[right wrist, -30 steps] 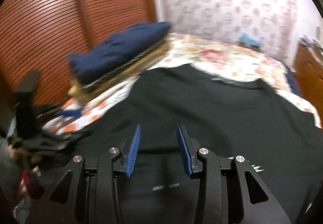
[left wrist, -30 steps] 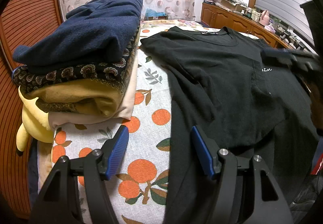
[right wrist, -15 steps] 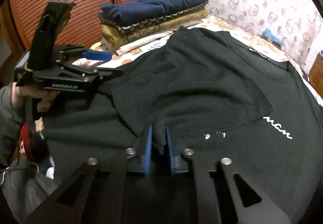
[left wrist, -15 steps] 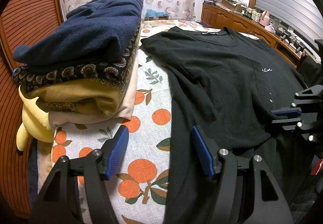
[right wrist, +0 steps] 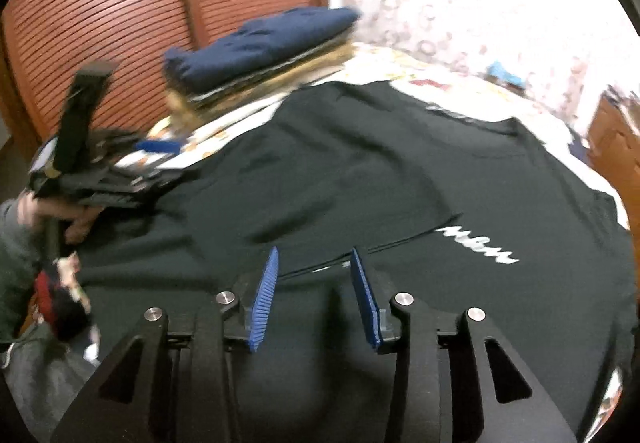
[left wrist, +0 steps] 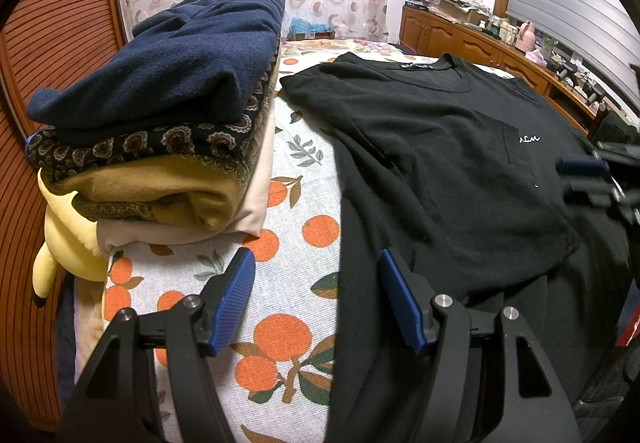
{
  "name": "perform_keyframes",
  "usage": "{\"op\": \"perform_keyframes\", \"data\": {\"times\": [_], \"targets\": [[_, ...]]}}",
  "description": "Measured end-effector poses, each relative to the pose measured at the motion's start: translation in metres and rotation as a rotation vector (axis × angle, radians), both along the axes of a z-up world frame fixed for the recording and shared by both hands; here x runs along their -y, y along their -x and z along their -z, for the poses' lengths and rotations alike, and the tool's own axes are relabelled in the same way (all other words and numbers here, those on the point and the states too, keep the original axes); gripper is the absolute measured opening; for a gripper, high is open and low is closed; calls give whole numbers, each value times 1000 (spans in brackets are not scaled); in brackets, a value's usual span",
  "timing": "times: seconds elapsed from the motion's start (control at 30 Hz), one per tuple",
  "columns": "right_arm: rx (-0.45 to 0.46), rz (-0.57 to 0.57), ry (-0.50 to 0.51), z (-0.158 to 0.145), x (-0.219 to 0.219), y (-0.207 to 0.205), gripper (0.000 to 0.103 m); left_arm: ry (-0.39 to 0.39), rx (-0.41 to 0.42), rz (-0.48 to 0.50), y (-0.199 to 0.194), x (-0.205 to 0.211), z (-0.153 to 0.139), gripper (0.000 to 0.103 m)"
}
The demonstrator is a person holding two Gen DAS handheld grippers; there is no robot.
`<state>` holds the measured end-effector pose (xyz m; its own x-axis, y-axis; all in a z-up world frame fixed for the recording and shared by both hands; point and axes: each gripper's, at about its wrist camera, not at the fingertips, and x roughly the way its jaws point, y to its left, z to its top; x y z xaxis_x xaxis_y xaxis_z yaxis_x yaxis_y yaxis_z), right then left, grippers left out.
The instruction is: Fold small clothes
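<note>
My left tongs (left wrist: 316,297) stand released, their blue pads wide apart with nothing between them. They hover over the near edge of the bed, the left pad above the orange-print sheet (left wrist: 288,255) and the right pad above the side edge of the black T-shirt (left wrist: 440,163); I cannot tell whether either pad touches cloth. At ten o'clock from these tongs sits the stack of folded clothes (left wrist: 160,147), a navy piece on top, then a patterned one, mustard and cream below. A yellow plush toy (left wrist: 64,247) hangs off the bed at nine o'clock, under the stack.

My right tongs (right wrist: 314,297) have just been opening from a near pinch, and their pads now stand parted with nothing gripped; the black T-shirt lies under them, a fold line in the cloth running past the tips. In the left view these tongs show as a blur at three o'clock, over the shirt's far side.

The T-shirt is spread flat across the bed, collar away from me at twelve o'clock, a small white script on the chest at one to two o'clock from my right tongs. In the right view, my left hand (right wrist: 52,211) grips the left tongs at nine o'clock, the wooden slatted door (right wrist: 120,23) behind it.
</note>
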<state>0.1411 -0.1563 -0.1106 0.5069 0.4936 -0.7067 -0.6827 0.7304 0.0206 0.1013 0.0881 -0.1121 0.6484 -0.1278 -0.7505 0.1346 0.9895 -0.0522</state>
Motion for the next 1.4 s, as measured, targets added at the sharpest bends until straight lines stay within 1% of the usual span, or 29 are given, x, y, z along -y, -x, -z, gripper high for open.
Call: {"op": "perform_keyframes", "data": {"times": [0.07, 0.13, 0.17, 0.23, 0.3, 0.33, 0.37, 0.47, 0.53, 0.57, 0.67, 0.77, 0.83, 0.9, 0.93, 0.97, 1.03, 1.17, 1.2, 1.23, 1.27, 1.3, 1.33, 1.4], "targets": [[7, 64, 17, 3, 9, -22, 40, -2, 0, -1, 1, 0, 0, 65], [4, 103, 20, 6, 16, -41, 40, -16, 10, -12, 2, -1, -2, 65], [1, 127, 22, 9, 18, -56, 40, -29, 28, -24, 4, -3, -5, 65], [-8, 156, 29, 13, 22, -72, 40, -36, 61, -36, 8, -2, -11, 65], [-35, 164, 29, 19, 23, -89, 40, -19, 113, -41, 12, 0, -21, 65], [-50, 163, 28, 20, 24, -95, 38, -6, 139, -36, 14, 3, -26, 65], [-48, 158, 17, 19, 23, -97, 25, 8, 168, -26, 17, 6, -32, 65], [-58, 103, 5, 16, 22, -96, 6, 19, 237, -3, 24, 19, -46, 65], [-25, 119, 28, 14, 23, -96, 3, 32, 252, 1, 24, 25, -52, 65], [0, 154, 37, 11, 28, -96, 3, 51, 248, 5, 22, 29, -54, 65], [6, 217, 19, 6, 44, -103, 3, 97, 232, 19, 17, 40, -56, 65], [15, 232, 8, 3, 55, -105, 3, 82, 220, 22, 13, 51, -51, 65], [14, 233, 0, 2, 59, -103, 3, 77, 197, 14, 8, 55, -47, 65], [5, 212, -30, 0, 58, -100, 5, 85, 164, 16, 2, 59, -43, 65], [-7, 200, -40, -1, 57, -99, 11, 81, 158, 17, 2, 61, -41, 65], [-18, 192, -40, 1, 53, -100, 22, 70, 152, 13, 1, 63, -39, 65], [-34, 172, -35, 4, 46, -100, 24, 63, 142, 8, 0, 66, -36, 65], [-64, 142, 6, 16, 32, -103, 24, 66, 126, 14, 1, 70, -34, 65], [-67, 132, 21, 19, 29, -103, 23, 65, 128, 15, 2, 70, -35, 65], [-50, 118, 27, 20, 28, -99, 15, 64, 130, 16, 2, 70, -35, 65], [-57, 99, 24, 20, 26, -98, 6, 65, 132, 16, 3, 71, -36, 65], [-60, 76, 21, 19, 25, -96, 6, 66, 133, 16, 3, 71, -35, 65], [-53, 67, 24, 18, 24, -94, 1, 66, 134, 15, 3, 71, -35, 65], [-21, 61, 25, 13, 27, -90, 0, 66, 133, 15, 4, 70, -34, 65]]}}
